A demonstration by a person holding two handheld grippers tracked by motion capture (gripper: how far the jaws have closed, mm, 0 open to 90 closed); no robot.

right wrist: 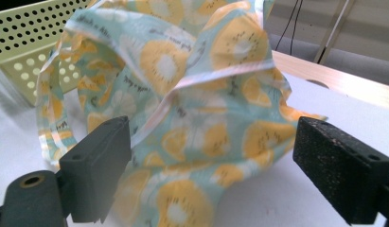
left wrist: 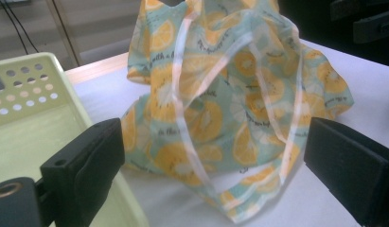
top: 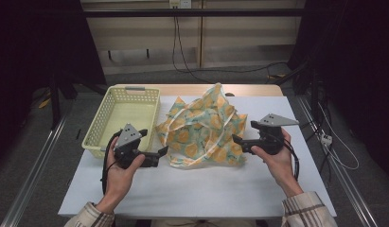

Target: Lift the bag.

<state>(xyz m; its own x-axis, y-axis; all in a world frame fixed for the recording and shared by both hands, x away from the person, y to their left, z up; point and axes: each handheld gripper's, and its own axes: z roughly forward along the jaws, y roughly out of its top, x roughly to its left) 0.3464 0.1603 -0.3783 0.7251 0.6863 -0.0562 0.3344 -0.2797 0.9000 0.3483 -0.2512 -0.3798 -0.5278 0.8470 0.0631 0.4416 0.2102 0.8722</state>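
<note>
Both grippers, left [top: 160, 152] and right [top: 236, 140], are flanking the crumpled bag [top: 204, 130] at mid-table, jaws spread wide and gripping nothing, probably lining up to seize it from both sides; the basket [top: 99, 124] is sitting empty beside it, likely the destination.

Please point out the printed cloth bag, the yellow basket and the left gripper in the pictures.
printed cloth bag [top: 201, 130], high view, on its crumpled middle.
yellow basket [top: 98, 126], high view, on its left wall.
left gripper [top: 161, 152], high view, midway between its open fingertips.
</note>
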